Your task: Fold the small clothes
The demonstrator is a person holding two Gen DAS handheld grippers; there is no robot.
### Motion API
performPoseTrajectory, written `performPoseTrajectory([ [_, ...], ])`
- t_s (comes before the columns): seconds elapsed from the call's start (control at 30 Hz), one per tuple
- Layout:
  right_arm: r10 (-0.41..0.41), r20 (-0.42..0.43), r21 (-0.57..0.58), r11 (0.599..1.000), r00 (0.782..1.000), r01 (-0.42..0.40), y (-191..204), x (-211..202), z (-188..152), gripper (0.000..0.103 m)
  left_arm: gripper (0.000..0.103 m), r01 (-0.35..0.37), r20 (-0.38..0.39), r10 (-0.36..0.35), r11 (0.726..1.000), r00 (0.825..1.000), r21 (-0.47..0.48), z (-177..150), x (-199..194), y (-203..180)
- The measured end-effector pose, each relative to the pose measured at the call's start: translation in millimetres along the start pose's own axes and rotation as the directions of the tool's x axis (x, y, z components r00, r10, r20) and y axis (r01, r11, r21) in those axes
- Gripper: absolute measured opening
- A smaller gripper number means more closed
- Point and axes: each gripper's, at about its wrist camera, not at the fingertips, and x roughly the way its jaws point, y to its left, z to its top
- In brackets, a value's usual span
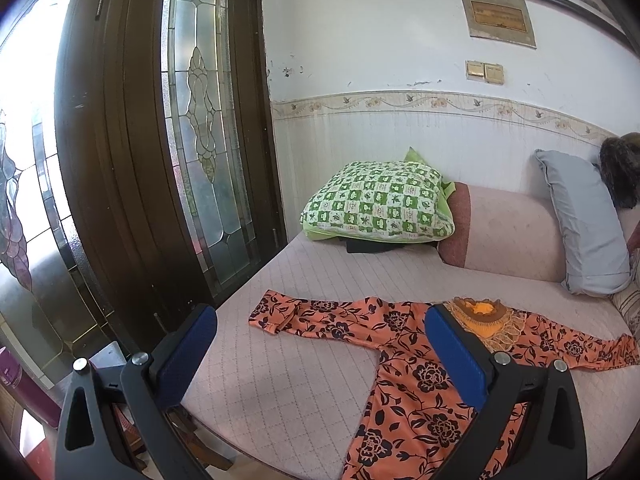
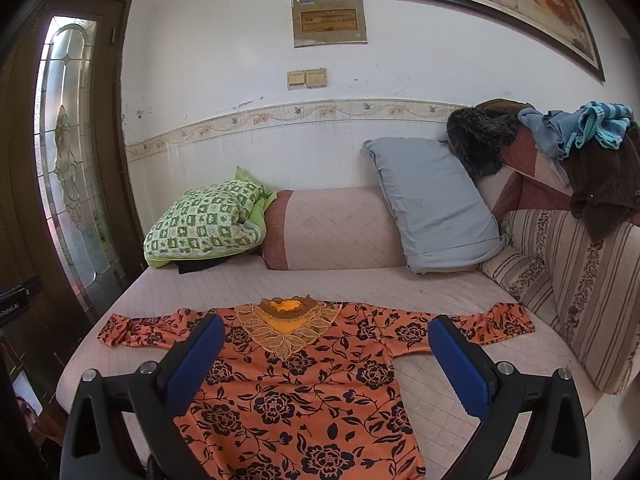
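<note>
Shirt: an orange long-sleeved top (image 2: 304,396) with a black flower-and-vine print; a gold lace yoke (image 2: 286,330) runs down from a brown-trimmed neckline.
Lay of the shirt: spread flat, front up, on the pink quilted mattress (image 2: 360,284), neck toward the wall, both sleeves stretched out to the sides; its hem runs off the bottom of the right wrist view.
Left sleeve: its cuff end (image 1: 272,312) is wrinkled and partly turned over on itself.
Containers: I cannot see any box, basket or bin in either view, so there are no contents to tell.
Left claw (image 1: 320,348): jaws wide apart, nothing between the blue pads (image 1: 188,354); it hangs over the mattress, with one pad off the mattress's left edge and the other above the shirt's shoulder beside the neckline.
Right claw (image 2: 326,358): jaws wide apart and holding nothing; the shirt's chest and yoke lie between its fingers, seen from above, not touching as far as I can tell.
Behind the shirt: a green checked pillow (image 2: 204,222), a pink bolster (image 2: 332,234) and a grey pillow (image 2: 432,208) rest against the wall.
Right side: a striped cushion (image 2: 576,276) with a heap of clothes (image 2: 576,136) on top.
Left side: a dark wooden door with leaded glass (image 1: 200,120).
</note>
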Motion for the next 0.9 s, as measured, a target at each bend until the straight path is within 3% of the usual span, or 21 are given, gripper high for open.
performPoseTrajectory([
  [0.9, -0.055, -0.083, 0.063, 0.996, 0.995, 0.061, -35.3, 32.5, -13.7, 0.103, 0.103, 0.024, -0.036, -0.022, 0.998, 0.999, 0.061, -6.4, 12.7, -36.6],
])
